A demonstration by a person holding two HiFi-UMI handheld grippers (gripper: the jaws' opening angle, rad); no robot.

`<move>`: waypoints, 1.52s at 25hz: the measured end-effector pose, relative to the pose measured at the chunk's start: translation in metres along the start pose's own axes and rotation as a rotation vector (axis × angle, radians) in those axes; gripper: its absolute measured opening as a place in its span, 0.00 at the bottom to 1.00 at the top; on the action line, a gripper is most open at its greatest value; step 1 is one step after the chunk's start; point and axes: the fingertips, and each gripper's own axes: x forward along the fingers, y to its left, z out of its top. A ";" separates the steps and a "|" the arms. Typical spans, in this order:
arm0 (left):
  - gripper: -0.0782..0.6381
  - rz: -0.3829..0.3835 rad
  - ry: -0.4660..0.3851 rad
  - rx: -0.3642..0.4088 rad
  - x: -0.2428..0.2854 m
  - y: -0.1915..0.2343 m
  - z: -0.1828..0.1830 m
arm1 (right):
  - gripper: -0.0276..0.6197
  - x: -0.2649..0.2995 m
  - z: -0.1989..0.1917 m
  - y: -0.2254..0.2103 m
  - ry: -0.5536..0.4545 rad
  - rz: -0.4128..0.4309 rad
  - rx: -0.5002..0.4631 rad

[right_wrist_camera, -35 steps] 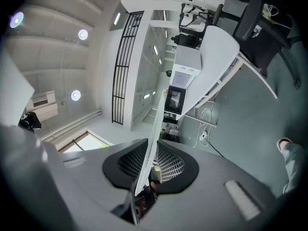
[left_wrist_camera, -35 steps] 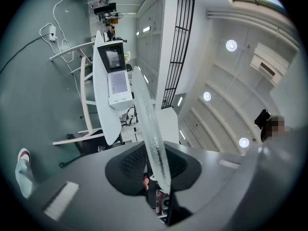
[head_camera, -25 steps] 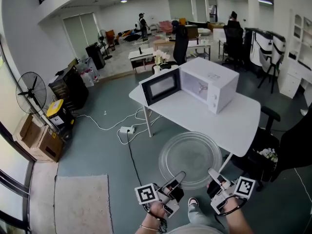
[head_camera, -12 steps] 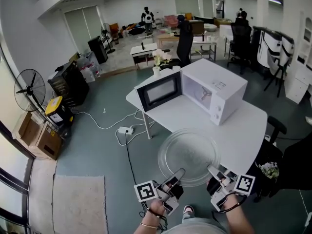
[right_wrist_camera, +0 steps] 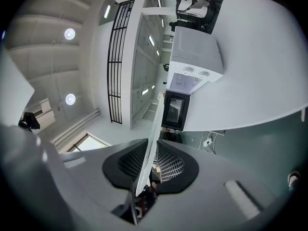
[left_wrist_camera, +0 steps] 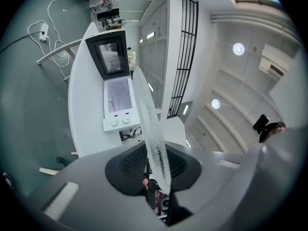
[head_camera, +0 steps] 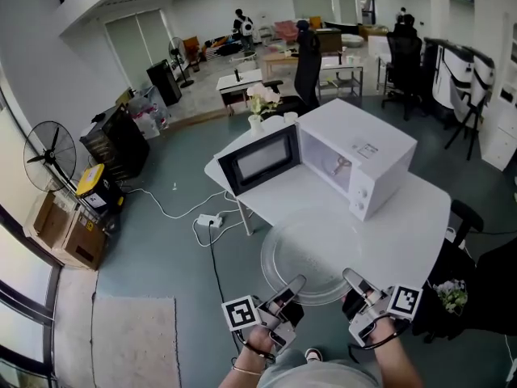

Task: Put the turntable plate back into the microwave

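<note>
Room: large open workshop with a grey-green floor (head_camera: 161,249); desks, chairs and people stand far off at the back.
Far left: standing fan (head_camera: 50,153) and cardboard boxes (head_camera: 65,229) by the wall, well apart from the work.
Left gripper (head_camera: 296,284): pinching the near left rim of the turntable plate (head_camera: 319,253), jaws nearly together on the glass.
Plate: clear glass disc held about level in the air, over the near edge of the white table (head_camera: 412,217), in front of the microwave (head_camera: 359,156) and not touching it.
Microwave: white, standing on the table, its door (head_camera: 258,158) swung open to the left and its cavity (head_camera: 333,166) apparently empty.
Right gripper (head_camera: 354,281): pinching the near right rim of the plate, jaws pressed onto the glass.
Why held so: judged, two grips on one edge keep the wide, slippery disc level so it can slide into the cavity.
Head view alone: shows the whole disc and the gap between it and the opening.
Gripper views alone: show the glass edge-on between the ribbed pads (left_wrist_camera: 129,161) and (right_wrist_camera: 168,162), confirming both grips; each frames the microwave ahead.
</note>
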 end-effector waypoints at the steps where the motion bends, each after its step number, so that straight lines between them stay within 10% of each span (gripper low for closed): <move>1: 0.18 0.002 0.001 0.002 0.003 0.001 0.003 | 0.14 0.003 0.003 -0.001 -0.002 0.003 0.009; 38: 0.18 -0.019 0.329 -0.043 0.192 0.110 0.268 | 0.14 0.245 0.165 -0.080 -0.292 -0.129 0.050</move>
